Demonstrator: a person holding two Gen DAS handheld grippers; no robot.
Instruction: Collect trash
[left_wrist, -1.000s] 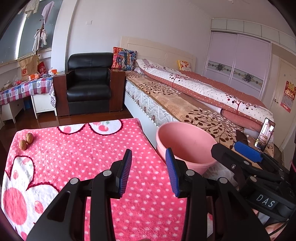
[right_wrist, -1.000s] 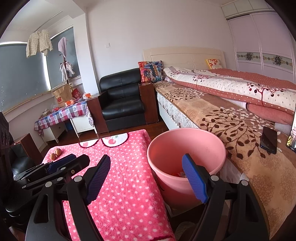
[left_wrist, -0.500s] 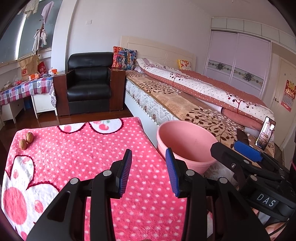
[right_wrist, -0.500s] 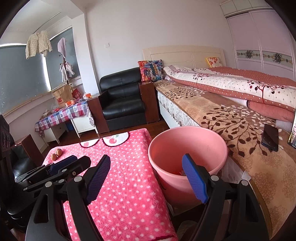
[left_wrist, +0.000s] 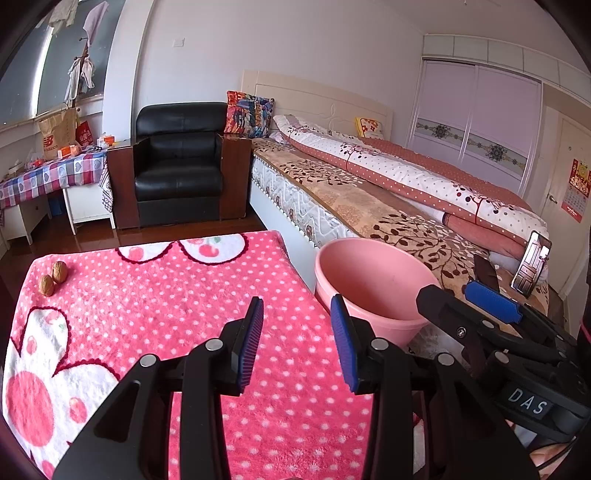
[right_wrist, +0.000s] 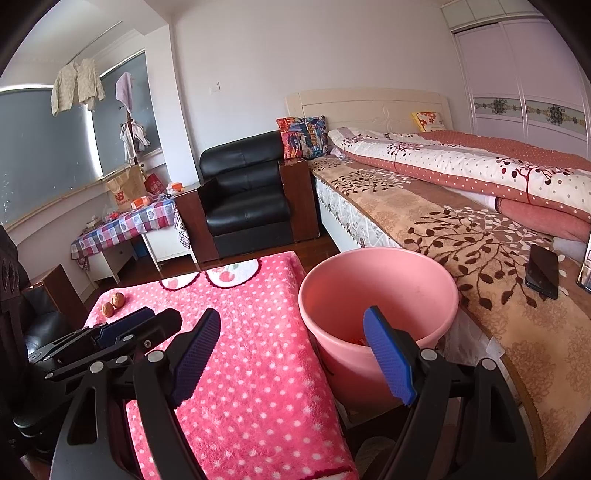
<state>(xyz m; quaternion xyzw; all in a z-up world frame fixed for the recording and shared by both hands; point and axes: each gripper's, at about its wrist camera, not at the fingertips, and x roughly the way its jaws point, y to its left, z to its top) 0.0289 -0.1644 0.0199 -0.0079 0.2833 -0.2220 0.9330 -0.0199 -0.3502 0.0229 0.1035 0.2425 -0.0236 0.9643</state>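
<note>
A pink plastic bucket (left_wrist: 373, 284) (right_wrist: 380, 291) stands on the floor between the pink dotted table cover (left_wrist: 155, 302) (right_wrist: 255, 354) and the bed. Some red trash (right_wrist: 356, 340) lies at its bottom. Two walnuts (left_wrist: 53, 277) (right_wrist: 113, 304) sit at the far left corner of the table. My left gripper (left_wrist: 297, 339) is open and empty above the table's right part. My right gripper (right_wrist: 291, 350) is open wide and empty, over the table's right edge and the bucket's near rim. It also shows in the left wrist view (left_wrist: 491, 306).
A bed (left_wrist: 369, 199) with a folded quilt runs along the right. Two phones (left_wrist: 532, 264) (right_wrist: 543, 271) rest on it. A black armchair (left_wrist: 177, 166) and a side table with a checked cloth (left_wrist: 51, 173) stand at the back.
Both grippers have risen and drawn back slightly; the bucket and table sit a little lower in view. Both stay open and empty.
</note>
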